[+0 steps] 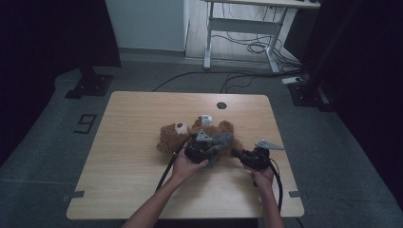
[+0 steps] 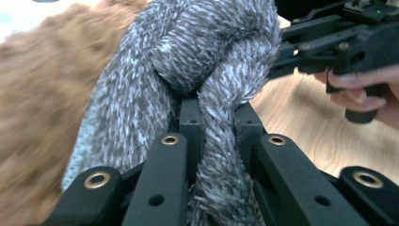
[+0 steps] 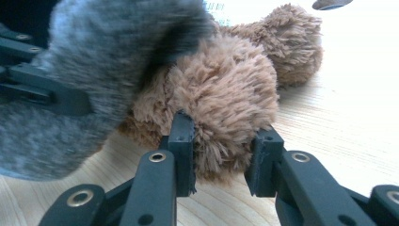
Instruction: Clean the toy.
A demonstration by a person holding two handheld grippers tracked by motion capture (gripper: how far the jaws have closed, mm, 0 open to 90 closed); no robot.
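A brown teddy bear (image 1: pixel 171 137) (image 2: pixel 37 94) (image 3: pixel 226 94) lies near the middle of the wooden table (image 1: pixel 123 185). A fuzzy grey scarf (image 1: pixel 221 141) (image 2: pixel 188 47) (image 3: pixel 94 61) is knotted over its body. My left gripper (image 1: pixel 202 145) (image 2: pixel 216 113) is shut on a hanging end of the scarf just below the knot. My right gripper (image 1: pixel 237 154) (image 3: pixel 223 141) comes in from the right, its jaws pressed into the fur of a bear leg (image 3: pixel 235 122) held between them. The two grippers are close together, and the right gripper (image 2: pixel 329 42) shows beyond the scarf.
A white tag (image 1: pixel 205 118) sticks up at the bear's far side. A round cable hole (image 1: pixel 221 105) sits near the table's far edge. Bare wood lies left and in front of the bear. Beyond the table stand a white desk frame (image 1: pixel 247 23) and floor cables (image 1: pixel 256 47).
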